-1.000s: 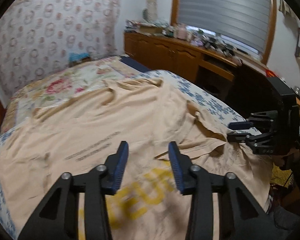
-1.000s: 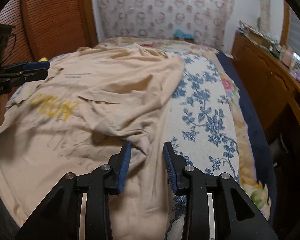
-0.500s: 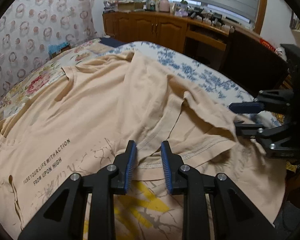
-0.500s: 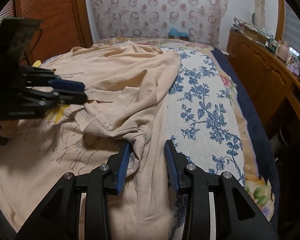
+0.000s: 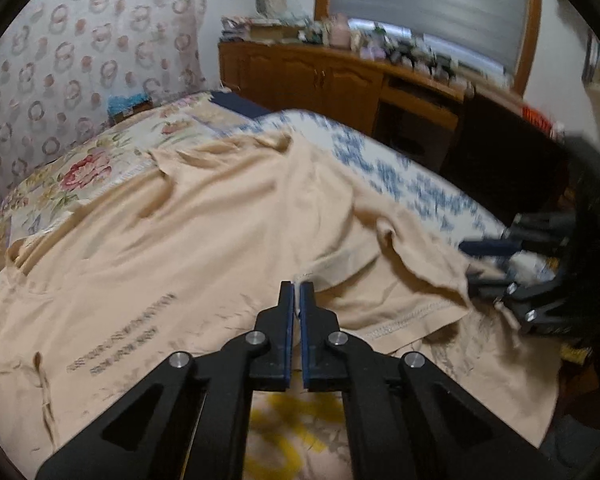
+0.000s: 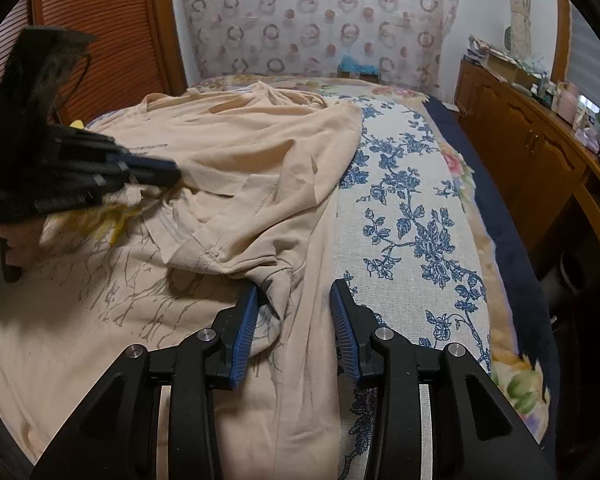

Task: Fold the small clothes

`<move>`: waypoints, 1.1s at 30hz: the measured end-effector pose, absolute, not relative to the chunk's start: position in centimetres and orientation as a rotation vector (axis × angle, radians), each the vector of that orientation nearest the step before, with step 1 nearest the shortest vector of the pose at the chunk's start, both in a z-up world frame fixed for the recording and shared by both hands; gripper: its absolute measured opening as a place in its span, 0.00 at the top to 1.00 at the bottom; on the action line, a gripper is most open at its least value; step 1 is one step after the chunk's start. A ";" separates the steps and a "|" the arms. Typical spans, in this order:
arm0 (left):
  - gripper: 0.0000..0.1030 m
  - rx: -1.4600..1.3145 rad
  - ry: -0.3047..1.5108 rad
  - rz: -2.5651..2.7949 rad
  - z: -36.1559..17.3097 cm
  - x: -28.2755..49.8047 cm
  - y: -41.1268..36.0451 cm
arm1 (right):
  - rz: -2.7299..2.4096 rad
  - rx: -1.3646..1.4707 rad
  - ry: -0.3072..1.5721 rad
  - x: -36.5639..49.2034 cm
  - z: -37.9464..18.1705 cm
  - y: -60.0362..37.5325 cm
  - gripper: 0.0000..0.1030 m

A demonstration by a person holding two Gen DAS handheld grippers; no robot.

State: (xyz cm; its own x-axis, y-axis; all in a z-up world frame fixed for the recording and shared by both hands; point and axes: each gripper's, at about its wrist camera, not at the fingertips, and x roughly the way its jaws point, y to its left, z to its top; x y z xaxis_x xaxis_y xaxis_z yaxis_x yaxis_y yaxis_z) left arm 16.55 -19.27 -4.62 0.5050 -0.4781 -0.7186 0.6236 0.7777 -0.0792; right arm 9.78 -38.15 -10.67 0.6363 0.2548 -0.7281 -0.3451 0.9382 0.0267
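A beige T-shirt [image 5: 180, 240] with yellow letters and dark print lies spread and rumpled on the bed [image 6: 412, 220]. One side of it is folded over, showing a stitched hem [image 5: 412, 316]. My left gripper [image 5: 297, 290] is shut on the edge of that folded layer, and a sliver of cloth shows at its tips. The right wrist view shows it at the left [image 6: 172, 172], with the cloth pulled toward it. My right gripper [image 6: 296, 292] stands open astride a bunched fold [image 6: 280, 284] at the shirt's side. In the left wrist view the right gripper [image 5: 468, 262] sits at the flap's corner.
The bed has a blue-flowered cover [image 5: 420, 188] and a patterned headboard [image 6: 320, 20]. A wooden cabinet [image 6: 520, 140] loaded with small items runs along the bed's far side. A ribbed wooden panel [image 6: 100, 20] stands at the other side. A dark object [image 5: 500, 160] is beside the bed.
My left gripper moved up to the folded hem and its jaws closed on it. The right gripper stayed where it was with its jaws apart.
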 end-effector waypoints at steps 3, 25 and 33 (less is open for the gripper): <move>1.00 0.169 0.771 -0.642 -3.6 16.9 -17.8 | 0.344 -0.119 0.812 9.8 -10.7 -38.1 0.64; 0.60 0.126 0.746 -0.555 -3.1 15.9 -13.0 | 0.454 -0.123 0.755 11.8 -7.8 -35.1 0.69; 0.48 0.095 0.728 -0.538 -2.7 15.2 -11.5 | 0.427 -0.232 0.851 16.5 -10.1 -31.8 0.81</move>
State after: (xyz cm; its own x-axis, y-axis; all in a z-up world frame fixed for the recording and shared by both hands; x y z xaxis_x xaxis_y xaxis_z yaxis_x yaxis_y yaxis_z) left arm 15.19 -11.49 -2.67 0.6177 -0.4348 -0.6553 0.4992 0.8606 -0.1004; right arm 16.49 -31.80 -10.08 0.5822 0.2707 -0.7667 -0.4525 0.8913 -0.0289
